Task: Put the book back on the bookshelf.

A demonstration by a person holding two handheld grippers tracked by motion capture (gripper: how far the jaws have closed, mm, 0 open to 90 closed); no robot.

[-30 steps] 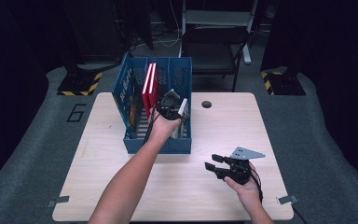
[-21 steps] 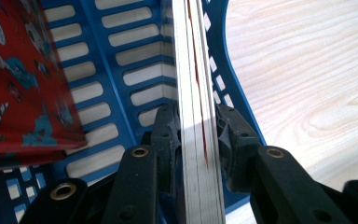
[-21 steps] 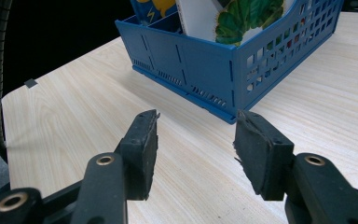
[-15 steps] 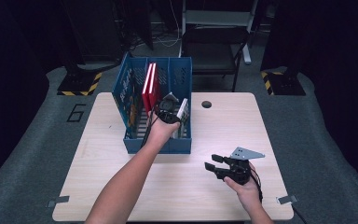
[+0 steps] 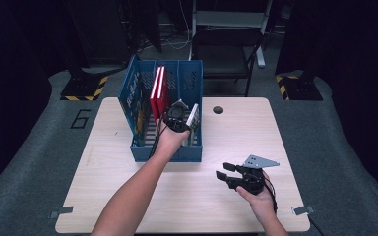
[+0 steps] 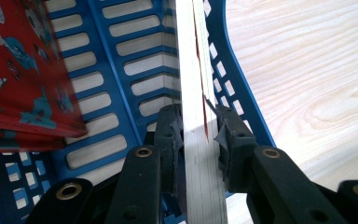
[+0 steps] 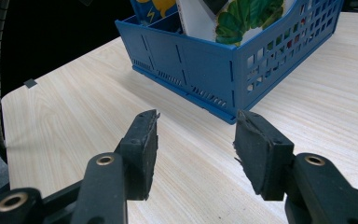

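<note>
Left gripper [image 6: 199,135] is clamping a thin book [image 6: 193,70] inside the blue crate [image 5: 189,152] — keeping it upright matters. Right gripper [image 7: 196,149] is hovering wide open above the counter [image 5: 128,196].

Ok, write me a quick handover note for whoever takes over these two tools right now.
Left tool: shut on the thin book, held on edge in the right-hand slot of the blue rack.
Right tool: open, empty, above bare table, apart from the rack.
Done: red books stand in the middle slot.
Left: probably seat the thin book, then release.
</note>
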